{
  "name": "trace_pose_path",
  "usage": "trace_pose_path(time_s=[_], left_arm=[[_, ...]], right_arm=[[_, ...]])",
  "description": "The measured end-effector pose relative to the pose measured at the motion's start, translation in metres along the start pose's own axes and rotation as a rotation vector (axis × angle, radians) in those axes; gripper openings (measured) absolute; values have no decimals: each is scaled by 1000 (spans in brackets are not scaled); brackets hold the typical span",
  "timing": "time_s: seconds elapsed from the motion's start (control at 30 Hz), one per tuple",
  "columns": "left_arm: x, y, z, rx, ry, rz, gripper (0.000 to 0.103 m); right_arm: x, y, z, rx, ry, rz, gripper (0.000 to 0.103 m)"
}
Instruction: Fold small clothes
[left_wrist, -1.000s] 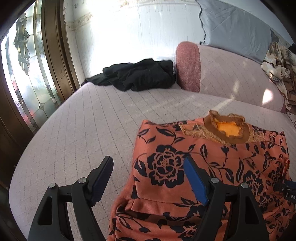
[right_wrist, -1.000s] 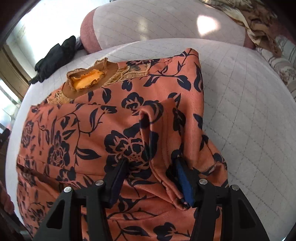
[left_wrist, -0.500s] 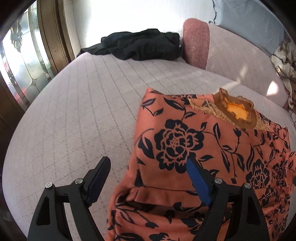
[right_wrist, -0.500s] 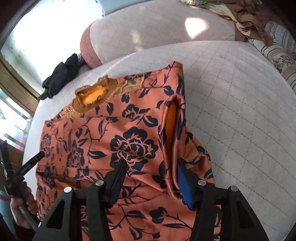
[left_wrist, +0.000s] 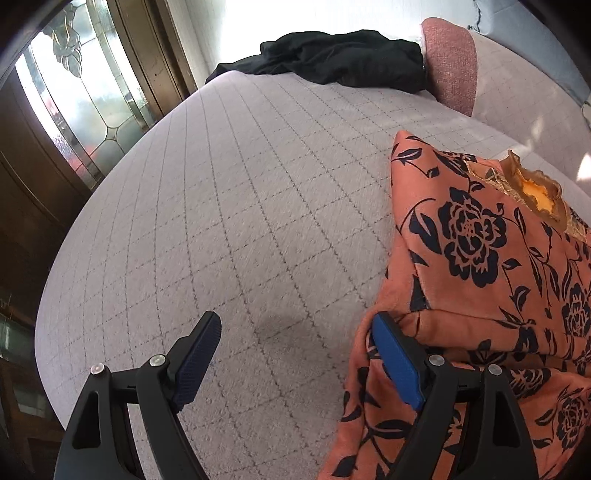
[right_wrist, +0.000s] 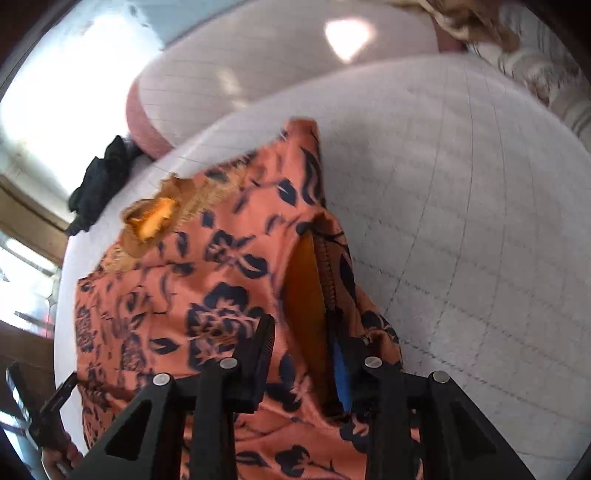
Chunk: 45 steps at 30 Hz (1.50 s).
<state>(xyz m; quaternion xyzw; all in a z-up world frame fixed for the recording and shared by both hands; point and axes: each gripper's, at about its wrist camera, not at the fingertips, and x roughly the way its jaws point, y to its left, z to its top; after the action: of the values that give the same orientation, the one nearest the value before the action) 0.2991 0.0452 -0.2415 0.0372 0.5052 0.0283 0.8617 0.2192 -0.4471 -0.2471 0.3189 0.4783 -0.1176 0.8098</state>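
Observation:
A small orange garment (left_wrist: 480, 266) with a dark floral print and a brown lace collar lies partly folded on the quilted bed. My left gripper (left_wrist: 295, 354) is open and empty, over bare bedcover at the garment's left edge; its right finger touches the cloth. In the right wrist view the garment (right_wrist: 207, 295) fills the middle. My right gripper (right_wrist: 304, 354) is open, its jaws astride a raised fold of the cloth with the orange lining showing between them.
A black garment (left_wrist: 332, 59) lies at the far edge of the bed (left_wrist: 221, 221) beside a pink bolster (left_wrist: 450, 62). A glazed wooden door (left_wrist: 81, 96) stands to the left. Patterned bedding (right_wrist: 535, 55) lies at the far right.
My left gripper has moved left, off the garment onto bare bedcover. The right gripper has lifted and tilted, and the cloth fold between its jaws has opened up.

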Motion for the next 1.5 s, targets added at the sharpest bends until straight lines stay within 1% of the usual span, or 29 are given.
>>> trace_pose_path(time_s=[0.07, 0.13, 0.17, 0.23, 0.3, 0.37, 0.43, 0.5, 0.57, 0.6, 0.67, 0.73, 0.77, 0.8, 0.83, 0.87, 0.9, 0.97, 1.0, 1.07, 1.13, 1.2, 1.23, 1.3, 1.37, 1.4, 1.43, 1.47, 1.5], left_arm=[[-9, 10, 6, -34, -22, -41, 84], [-27, 28, 14, -76, -92, -51, 85], [-34, 39, 18, -102, -120, -45, 86], [-41, 63, 22, -167, -163, -29, 94], [-37, 85, 21, -234, -206, 21, 100], [-19, 106, 20, -307, -190, 93, 100], [0, 121, 18, -359, -161, 112, 100], [11, 131, 13, -398, -125, 136, 100], [7, 131, 16, -418, -131, 142, 100], [-1, 126, 17, -415, -158, 143, 100], [-23, 106, 21, -379, -236, 136, 100], [-42, 75, 24, -293, -298, 99, 100], [-49, 58, 21, -240, -318, 70, 100], [-55, 42, 21, -185, -332, 37, 100], [-58, 27, 20, -135, -341, 4, 100], [-59, 13, 21, -90, -346, -23, 101], [-56, 2, 20, -54, -322, -49, 101], [-52, -10, 14, -13, -222, -134, 101], [-57, -13, 8, 12, -217, -155, 101], [-79, -22, -7, 92, -272, -90, 101], [-101, -25, -23, 160, -342, -68, 101], [-114, -28, -37, 182, -377, -40, 101], [-118, -31, -44, 178, -379, -35, 101], [-121, -33, -62, 143, -376, -70, 101], [-115, -33, -77, 85, -331, -82, 101], [-108, -33, -79, 62, -289, -95, 101], [-104, -33, -81, 48, -271, -116, 101], [-100, -33, -82, 39, -281, -114, 101], [-98, -34, -82, 38, -302, -68, 101]], right_arm=[[-8, 4, 2, -14, -42, -3, 31], [-27, 6, 2, -51, -45, 13, 31], [-41, 3, 2, -80, -68, 16, 34], [-70, -10, 3, -144, -137, -54, 34], [-93, -31, 7, -192, -204, -166, 34], [-108, -63, 9, -172, -259, -245, 34], [-116, -99, 18, -113, -303, -297, 34], [-114, -128, 20, -52, -318, -327, 34], [-111, -147, 20, -8, -323, -351, 34], [-111, -150, 18, -4, -323, -340, 34], [-109, -137, 17, -36, -323, -269, 34], [-105, -111, 16, -78, -300, -159, 36], [-102, -94, 16, -106, -284, -101, 40], [-100, -78, 14, -134, -276, -56, 63], [-98, -60, 10, -158, -279, -24, 74], [-96, -44, 5, -183, -287, 9, 74], [-95, -30, 1, -202, -283, 42, 74], [-91, -13, -9, -193, -224, 83, 74], [-88, -7, -16, -192, -178, 99, 74], [-92, 1, -36, -236, -129, 104, 74], [-103, 2, -58, -301, -140, 68, 74], [-112, 4, -76, -357, -167, 26, 74], [-115, 6, -79, -386, -189, 10, 74], [-117, 15, -77, -396, -211, 11, 72], [-112, 24, -67, -366, -206, 32, 61], [-106, 30, -61, -357, -204, 20, 51], [-98, 34, -53, -346, -203, 1, 51], [-89, 38, -44, -335, -204, -15, 51], [-80, 40, -36, -329, -206, -41, 51]])
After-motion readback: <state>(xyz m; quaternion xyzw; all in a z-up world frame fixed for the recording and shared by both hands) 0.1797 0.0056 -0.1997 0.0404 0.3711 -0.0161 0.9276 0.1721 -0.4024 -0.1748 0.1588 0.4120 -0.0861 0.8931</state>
